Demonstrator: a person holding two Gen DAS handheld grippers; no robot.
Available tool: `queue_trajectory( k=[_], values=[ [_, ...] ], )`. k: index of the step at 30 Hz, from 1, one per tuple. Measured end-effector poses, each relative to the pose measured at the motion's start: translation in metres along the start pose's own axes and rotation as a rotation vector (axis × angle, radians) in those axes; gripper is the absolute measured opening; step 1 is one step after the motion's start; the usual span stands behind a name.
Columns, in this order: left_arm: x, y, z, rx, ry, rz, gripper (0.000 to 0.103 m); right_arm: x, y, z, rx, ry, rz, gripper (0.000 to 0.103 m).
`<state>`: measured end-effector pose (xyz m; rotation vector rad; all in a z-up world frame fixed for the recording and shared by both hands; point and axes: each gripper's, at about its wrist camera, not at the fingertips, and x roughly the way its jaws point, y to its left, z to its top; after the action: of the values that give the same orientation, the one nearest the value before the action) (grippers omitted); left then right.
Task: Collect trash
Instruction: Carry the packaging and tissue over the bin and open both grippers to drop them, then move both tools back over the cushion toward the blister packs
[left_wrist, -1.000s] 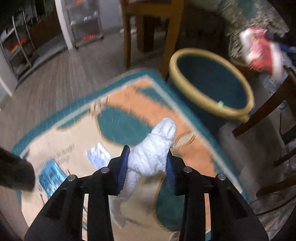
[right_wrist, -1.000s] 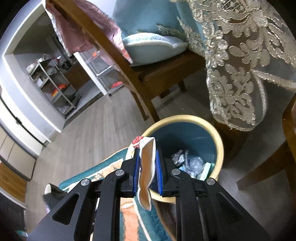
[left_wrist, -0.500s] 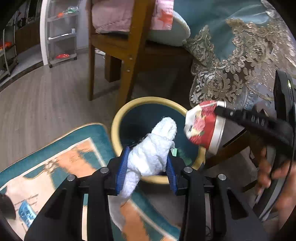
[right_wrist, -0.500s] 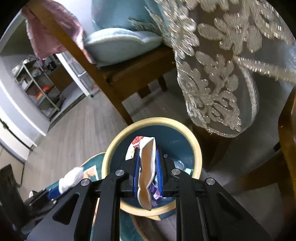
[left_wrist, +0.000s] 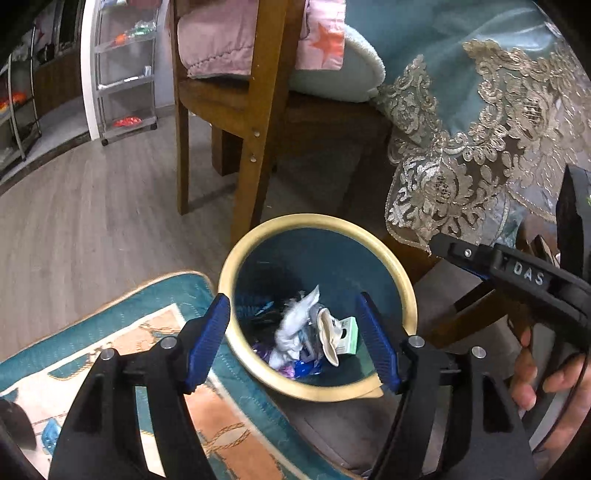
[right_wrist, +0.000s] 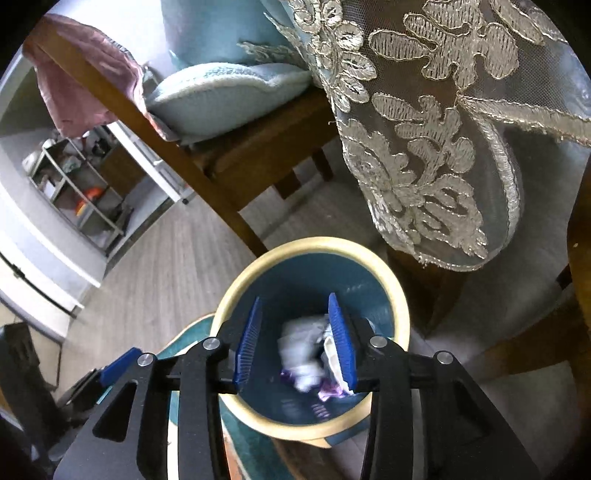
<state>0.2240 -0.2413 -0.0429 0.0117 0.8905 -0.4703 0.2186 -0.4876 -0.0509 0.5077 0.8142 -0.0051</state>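
Both grippers, left gripper (left_wrist: 293, 341) and right gripper (right_wrist: 295, 339), now spread, tissue (left_wrist: 295, 325) and wrapper (left_wrist: 328, 334) dropped in bin (left_wrist: 258, 236); drop step done, next fetch rug (left_wrist: 110, 332) litter (left_wrist: 50, 434) at 8 o'clock.

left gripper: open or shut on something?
Open. In the left wrist view the left gripper has its blue pads spread wide with nothing between them; the bin and the trash inside it show through the gap.
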Motion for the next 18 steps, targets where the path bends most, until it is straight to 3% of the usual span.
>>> queue_trajectory(
  k=[5, 11, 18],
  values=[
    [-0.034, 0.003, -0.009, 0.038, -0.034, 0.043, 0.07, -0.006, 0.012, -0.002, -0.031, -0.009, 0.024, 0.052],
    [-0.089, 0.03, -0.029, -0.001, -0.076, 0.115, 0.071, -0.013, 0.044, -0.01, -0.128, -0.014, 0.056, 0.064],
    [-0.156, 0.077, -0.061, -0.031, -0.107, 0.284, 0.073, -0.015, 0.086, -0.03, -0.226, 0.003, 0.097, 0.074]
  ],
)
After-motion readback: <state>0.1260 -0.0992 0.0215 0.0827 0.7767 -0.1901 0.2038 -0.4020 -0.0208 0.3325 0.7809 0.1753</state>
